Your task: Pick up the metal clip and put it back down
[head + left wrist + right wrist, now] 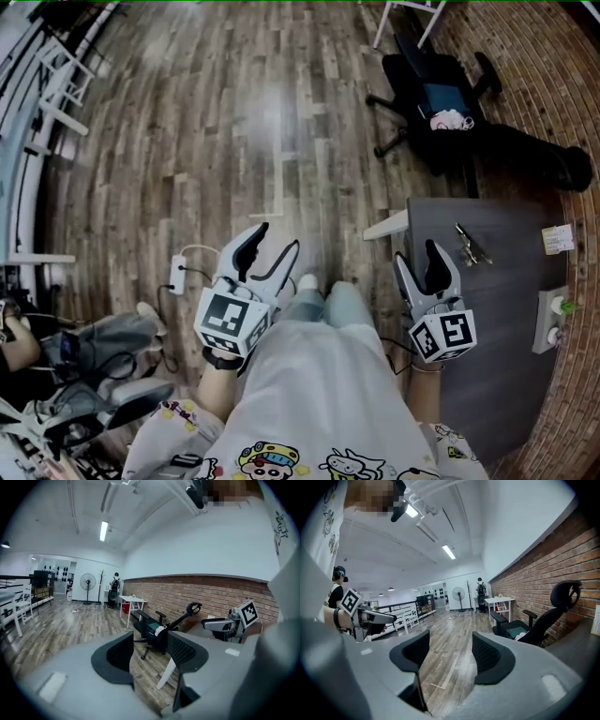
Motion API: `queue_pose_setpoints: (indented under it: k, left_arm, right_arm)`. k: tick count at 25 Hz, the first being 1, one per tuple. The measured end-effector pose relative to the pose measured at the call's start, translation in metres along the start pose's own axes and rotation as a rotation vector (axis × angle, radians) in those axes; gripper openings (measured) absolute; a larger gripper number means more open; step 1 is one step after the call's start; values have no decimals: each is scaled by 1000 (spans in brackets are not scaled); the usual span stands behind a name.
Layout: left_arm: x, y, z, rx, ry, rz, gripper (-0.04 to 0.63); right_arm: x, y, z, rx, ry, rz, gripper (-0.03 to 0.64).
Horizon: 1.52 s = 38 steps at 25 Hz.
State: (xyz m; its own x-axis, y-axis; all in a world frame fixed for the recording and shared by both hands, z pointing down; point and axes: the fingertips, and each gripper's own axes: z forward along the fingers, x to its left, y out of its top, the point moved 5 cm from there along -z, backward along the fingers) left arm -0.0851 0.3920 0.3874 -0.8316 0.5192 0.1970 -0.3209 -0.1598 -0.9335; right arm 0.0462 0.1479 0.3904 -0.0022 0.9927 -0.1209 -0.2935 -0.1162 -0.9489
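Observation:
The metal clip [472,244] lies on the dark grey table [497,319] at the right of the head view, a little beyond my right gripper. My right gripper [421,253] is open and empty, held over the table's left part. Open and empty too, my left gripper [269,244] hangs over the wooden floor, off the table's left side. In the left gripper view the jaws [149,649] frame a black office chair [152,632], with the right gripper [229,623] at the right. The right gripper view [449,654] looks along the floor; the clip is not in it.
A black office chair [433,98] stands on the floor beyond the table. On the table's right edge sit a small label card [558,238] and a white device [551,321]. A power strip [178,274] lies on the floor at the left, near a seated person's legs [112,337].

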Motion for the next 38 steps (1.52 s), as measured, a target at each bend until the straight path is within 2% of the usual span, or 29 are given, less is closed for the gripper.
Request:
queue_pose_setpoints:
  k: [8,13,21,24,26,30,38]
  left_arm:
    - [-4,12,60,57,-103,22,238]
    - [-23,34,122,68,-200,62,244]
    - [-79,93,245,69,-452,174,255]
    - [-107,110,283,75,-558,224,255]
    - [-128,117,305,81,-640,256,255]
    - [-171,124,335,97,-762,299,256]
    - [-243,117,358,155,-1010,378,255]
  right_arm:
    - [-41,0,1,3,-105,70,295]
    - [-91,6,3,-37,-198,104,299]
    - [-176,32,-12,-106,-391,150,314]
    - [-196,34,-31,-144,-495,185,314]
    - [-205,29,-47,-168,-575,217,314]
    - [-218,22,-74,-205,-679,254,314]
    - [-210,11,-112,-220,-873,296,314]
